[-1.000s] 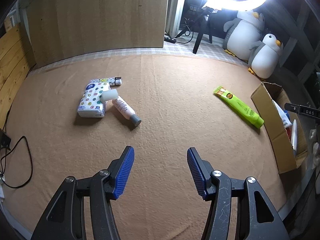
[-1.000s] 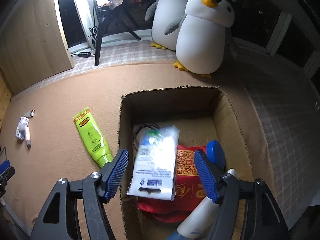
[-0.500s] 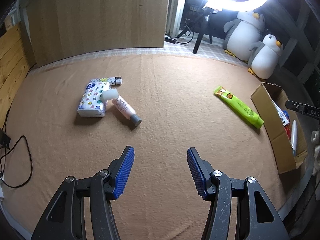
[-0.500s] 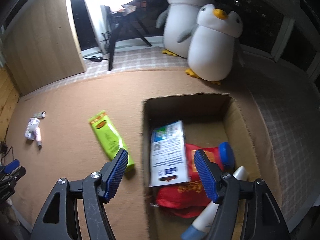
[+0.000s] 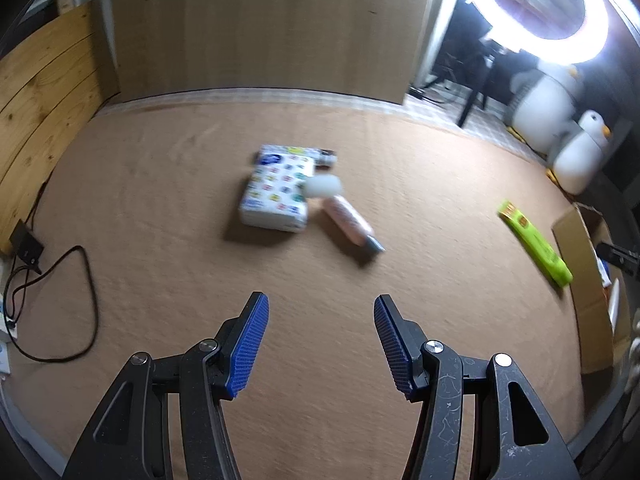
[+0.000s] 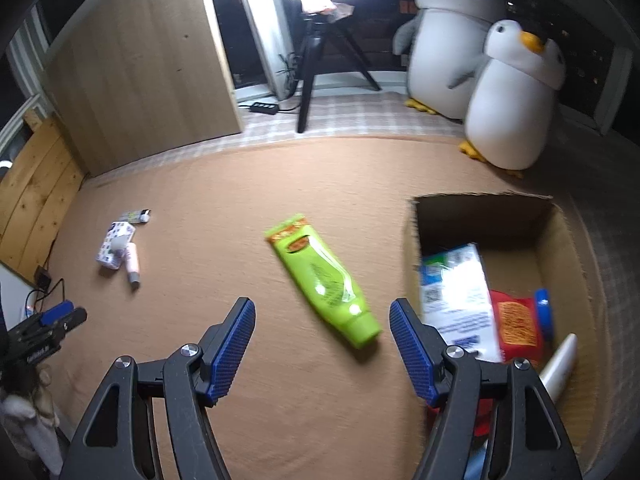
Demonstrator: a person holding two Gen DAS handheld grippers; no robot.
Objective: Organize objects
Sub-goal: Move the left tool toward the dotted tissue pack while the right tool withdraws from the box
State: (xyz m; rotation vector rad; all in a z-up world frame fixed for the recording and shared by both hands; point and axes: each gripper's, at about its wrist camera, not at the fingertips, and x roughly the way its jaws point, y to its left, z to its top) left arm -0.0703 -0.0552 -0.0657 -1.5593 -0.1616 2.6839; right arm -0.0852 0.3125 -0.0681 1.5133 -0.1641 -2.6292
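A patterned tissue pack (image 5: 278,192) lies on the tan cloth with a pink bottle with a white cap (image 5: 346,212) leaning on its right side and a small stick-shaped item (image 5: 326,157) behind it. My left gripper (image 5: 320,330) hovers open and empty in front of them. A green tube (image 6: 324,276) lies flat just ahead of my right gripper (image 6: 322,334), which is open and empty. To the tube's right stands a cardboard box (image 6: 560,240) holding a white packet, a red pouch, a blue-capped item and a white tube.
Two plush penguins (image 6: 512,96) sit beyond the cloth at the back right. A ring light on a tripod (image 6: 316,68) stands behind. A wooden panel (image 5: 260,28) backs the cloth, and a black cable (image 5: 60,300) lies at the left edge.
The left view has swung left, bringing the tissue pack and bottle toward the centre. The right gripper has moved left off the box, so the green tube now lies between its fingers' line.
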